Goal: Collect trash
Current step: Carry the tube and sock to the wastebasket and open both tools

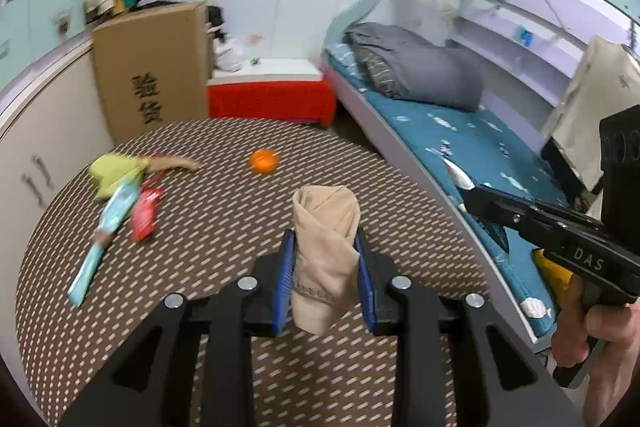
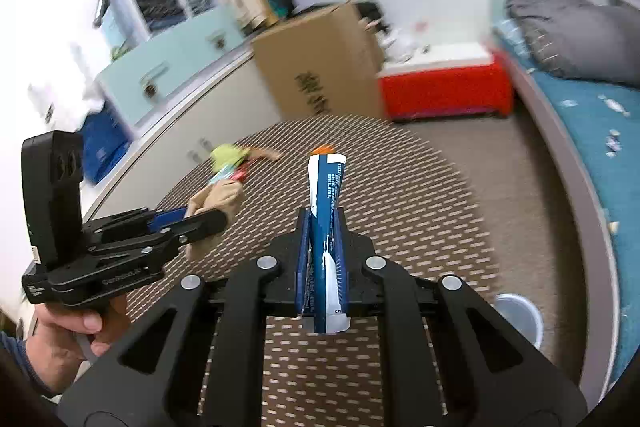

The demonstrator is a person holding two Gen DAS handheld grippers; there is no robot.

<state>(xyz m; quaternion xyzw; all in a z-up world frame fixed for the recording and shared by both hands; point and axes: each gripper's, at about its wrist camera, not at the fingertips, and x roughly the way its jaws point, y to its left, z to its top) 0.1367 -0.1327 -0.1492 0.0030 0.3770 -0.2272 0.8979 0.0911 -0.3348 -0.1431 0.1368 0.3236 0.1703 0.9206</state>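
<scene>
Left gripper (image 1: 326, 267) clamps beige wad (image 1: 325, 251); right gripper (image 2: 323, 267) pinches blue wrapper (image 2: 326, 227), lifted for binning; wrappers (image 1: 120, 203) at ten o'clock on desk (image 1: 224, 227).

Dotted brown table (image 1: 240, 227) — orange (image 1: 263, 161); wrappers (image 1: 120, 199)

Both cameras ride just behind their tongs and look forward and down along them over the brown dotted surface (image 1: 360, 163), close above it. The left wrist view faces the cardboard box (image 1: 150, 67), with the bed (image 1: 460, 147) to the right of the box. The right wrist view looks from further right, tilted, toward that box (image 2: 320, 63). They share the surface (image 2: 400, 195), the box, the red chest (image 1: 272, 99) (image 2: 444, 91) beside it, and each other's tongs.
</scene>
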